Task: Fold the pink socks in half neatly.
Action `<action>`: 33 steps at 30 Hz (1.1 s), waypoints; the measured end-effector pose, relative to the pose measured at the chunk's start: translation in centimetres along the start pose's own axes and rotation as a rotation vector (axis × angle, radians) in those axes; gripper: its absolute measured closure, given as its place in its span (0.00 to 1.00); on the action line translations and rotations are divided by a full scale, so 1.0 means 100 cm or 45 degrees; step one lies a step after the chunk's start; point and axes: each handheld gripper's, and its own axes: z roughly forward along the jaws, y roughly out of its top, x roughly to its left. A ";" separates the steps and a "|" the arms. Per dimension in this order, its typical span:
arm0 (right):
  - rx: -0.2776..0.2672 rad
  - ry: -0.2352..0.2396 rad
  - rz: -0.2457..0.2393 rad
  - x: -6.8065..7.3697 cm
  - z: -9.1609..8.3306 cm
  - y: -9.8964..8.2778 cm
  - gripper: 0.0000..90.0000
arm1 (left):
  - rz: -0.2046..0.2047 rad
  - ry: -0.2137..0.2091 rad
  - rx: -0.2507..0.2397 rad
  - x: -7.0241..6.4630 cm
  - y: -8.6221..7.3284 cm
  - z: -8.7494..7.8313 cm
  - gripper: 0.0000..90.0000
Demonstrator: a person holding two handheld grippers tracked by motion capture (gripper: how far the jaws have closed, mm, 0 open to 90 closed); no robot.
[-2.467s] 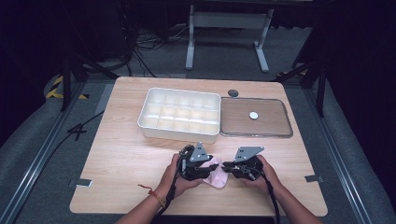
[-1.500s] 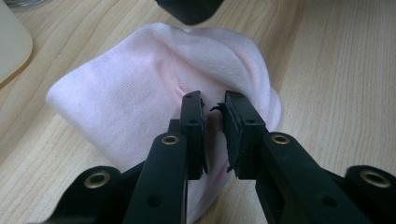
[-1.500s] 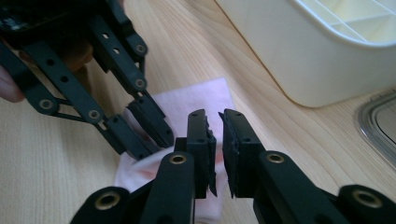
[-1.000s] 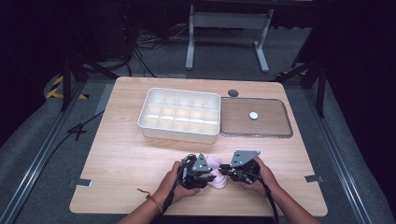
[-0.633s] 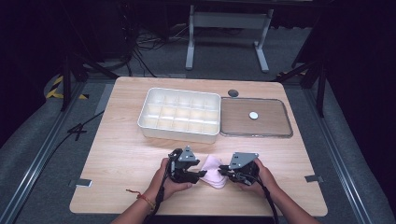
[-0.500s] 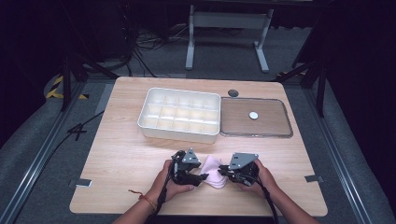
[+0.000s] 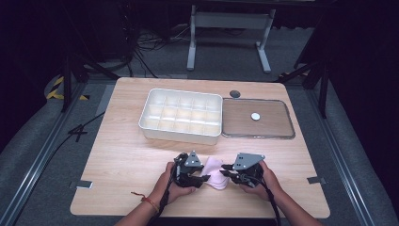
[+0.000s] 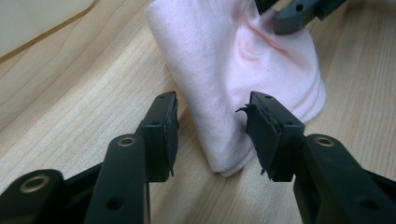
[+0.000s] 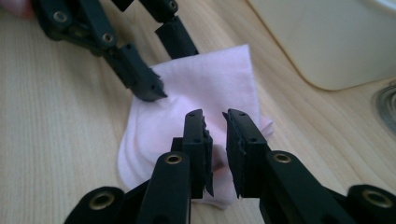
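The person is working a small pale-pink knitted cloth [image 7: 215, 172], folded into a soft wad, which is lying on the near part of the light wooden tabletop [image 7: 117, 155] between the two hands, in front of the white plastic compartment box [image 7: 181, 115]. The left gripper [image 8: 212, 123] is sitting with its jaws released, spread either side of the cloth's near end without pressing it; they have just been closing a little, with the cloth between them. The right gripper [image 9: 215, 122] is hovering over the opposite edge, its jaws nearly together with a narrow gap; they have just been opening slightly, and I cannot tell whether any fabric is pinched.

To my eye this is the folding or tidying step, mid-regrip. The next move seems to call for the left jaws to clench on the near end while the right side steadies the wad.
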 end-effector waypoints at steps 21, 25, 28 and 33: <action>0.049 0.014 -0.004 -0.002 0.014 -0.005 0.86 | -0.033 -0.043 -0.040 0.007 0.004 0.000 0.91; 0.027 0.016 0.025 -0.003 0.012 -0.005 0.78 | -0.037 -0.047 -0.044 0.007 0.004 0.000 0.91; 0.001 0.014 0.036 -0.005 0.007 -0.003 0.78 | -0.024 -0.049 -0.049 0.007 0.005 0.000 0.91; -0.047 -0.023 0.054 -0.009 0.000 -0.002 0.82 | -0.016 -0.041 -0.040 0.007 0.005 -0.001 0.92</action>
